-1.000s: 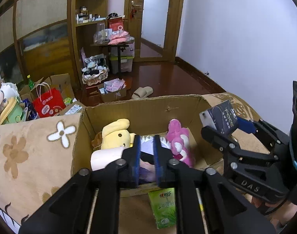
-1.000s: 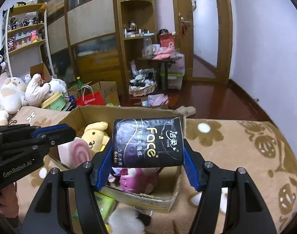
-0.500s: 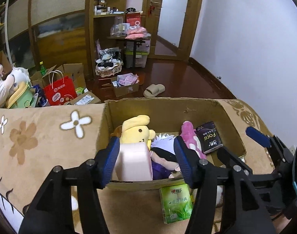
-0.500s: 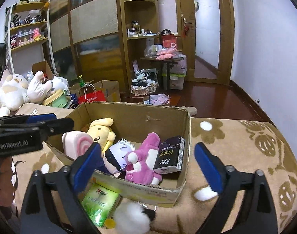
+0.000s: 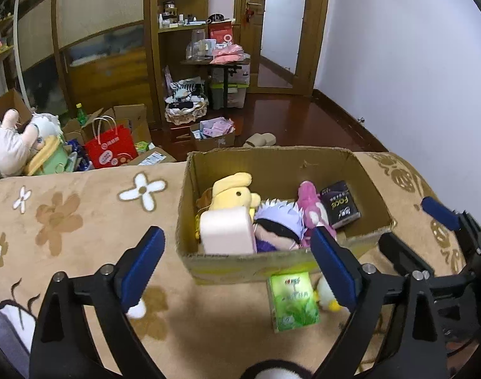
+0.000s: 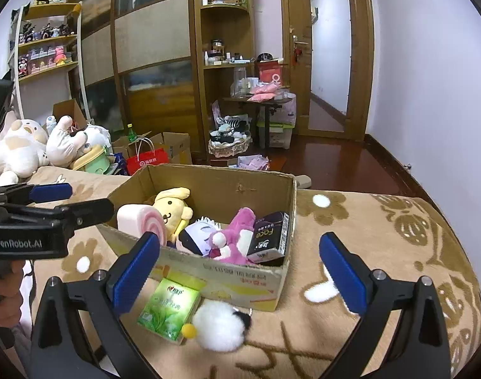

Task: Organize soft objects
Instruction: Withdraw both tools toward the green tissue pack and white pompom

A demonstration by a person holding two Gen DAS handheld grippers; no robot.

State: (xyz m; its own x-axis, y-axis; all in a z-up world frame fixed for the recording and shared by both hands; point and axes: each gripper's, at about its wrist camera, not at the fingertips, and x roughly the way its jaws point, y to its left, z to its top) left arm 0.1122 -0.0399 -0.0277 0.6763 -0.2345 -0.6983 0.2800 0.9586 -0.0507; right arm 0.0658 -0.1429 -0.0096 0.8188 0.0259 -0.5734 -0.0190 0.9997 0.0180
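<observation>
Cardboard box (image 6: pixel 265 281) sits on a tan flower-patterned blanket (image 5: pixel 66 221), serving as the bin for soft things. Packed inside, side by side, are a pink swirl-ended cushion roll (image 6: pixel 142 221) at the left end, a yellow plush dog (image 6: pixel 171 208), a white-haired plush doll (image 6: pixel 197 235), a pink plush bear (image 6: pixel 231 240) and a black tissue pack (image 6: pixel 270 237) standing on edge against the right wall — upright, likely because little floor space is left.

Both claws hover on the near side of the box with nothing between their blue pads. The left claw (image 5: pixel 237 268) is spread wide, and so is the right claw (image 6: pixel 240 268); the left one also shows from the side in the right wrist view.

Two items remain outside, just in front of the box's near wall: a green tissue pack (image 6: pixel 169 311) lying flat, and a white fluffy toy (image 6: pixel 220 322) with a yellow beak touching it. Judging from this layout, these two are next to be collected, and the open claws seem readied for that.

Shelves, plush toys and a red bag (image 5: pixel 111 151) fill the room behind.
</observation>
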